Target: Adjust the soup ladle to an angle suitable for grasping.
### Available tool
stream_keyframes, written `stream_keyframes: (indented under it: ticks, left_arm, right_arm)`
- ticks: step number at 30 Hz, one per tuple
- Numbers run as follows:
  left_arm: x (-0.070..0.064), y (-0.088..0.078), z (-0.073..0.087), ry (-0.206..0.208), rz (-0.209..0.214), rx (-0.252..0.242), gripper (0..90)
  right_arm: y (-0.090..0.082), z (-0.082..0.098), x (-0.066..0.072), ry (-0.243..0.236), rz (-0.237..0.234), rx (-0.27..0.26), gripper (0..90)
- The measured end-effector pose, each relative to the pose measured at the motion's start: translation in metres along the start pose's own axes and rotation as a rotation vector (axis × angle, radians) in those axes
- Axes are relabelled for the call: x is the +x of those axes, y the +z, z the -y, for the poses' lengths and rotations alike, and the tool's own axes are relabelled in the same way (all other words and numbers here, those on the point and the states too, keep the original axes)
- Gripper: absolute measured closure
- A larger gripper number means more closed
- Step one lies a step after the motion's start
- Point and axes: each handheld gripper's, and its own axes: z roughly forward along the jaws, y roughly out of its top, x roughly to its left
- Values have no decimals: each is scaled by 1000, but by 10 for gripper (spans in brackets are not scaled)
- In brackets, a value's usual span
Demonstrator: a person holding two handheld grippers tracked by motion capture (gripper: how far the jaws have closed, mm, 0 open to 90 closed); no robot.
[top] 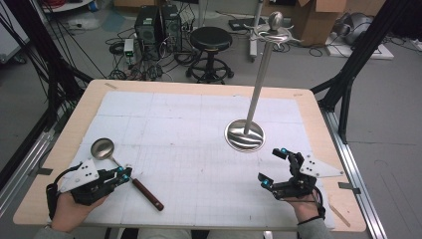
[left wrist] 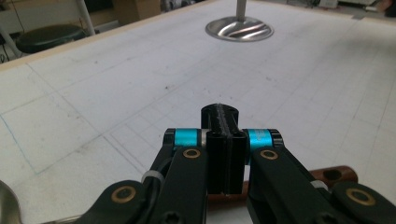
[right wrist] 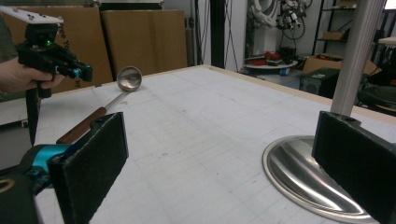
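High view: left tongs (top: 124,173) pinch ladle (top: 130,175); right tongs (top: 272,166) spread.

You are working in a lab: at twelve o'clock beyond your table (top: 59,149) sit computer towers (top: 158,25) amid tangled floor cables (top: 134,72) and a black stool (top: 211,40); cardboard boxes (top: 318,20) stand at one o'clock, black frame struts (top: 358,55) at two.

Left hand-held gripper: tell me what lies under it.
Under the left hand-held gripper lies the ladle on the mat. The gripper hides the handle's middle, so contact can't be seen.
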Motion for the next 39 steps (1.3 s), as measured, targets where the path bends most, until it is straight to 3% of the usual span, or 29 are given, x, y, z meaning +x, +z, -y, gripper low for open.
stream_keyframes:
  ticks: [6, 9, 12, 18, 27, 39]
  left_arm:
    - [3, 1, 6, -8, -22, 66, 896]
    - [10, 3, 13, -52, -34, 118, 896]
    - [14, 5, 18, -64, -27, 157, 896]
    - [14, 9, 19, -60, -20, 176, 896]
    - [20, 19, 25, -69, -33, 250, 896]
    - [22, 27, 25, -51, -35, 258, 897]
  right_arm:
    - [0, 0, 0, 0, 0, 2, 28]
    - [0, 0, 0, 1, 1, 2, 28]
    - [0, 1, -1, -1, -1, 3, 28]
    - [0, 1, 0, -9, 8, 5, 28]
    - [1, 2, 0, -2, 3, 18, 28]
    - [0, 2, -1, -2, 12, 13, 29]
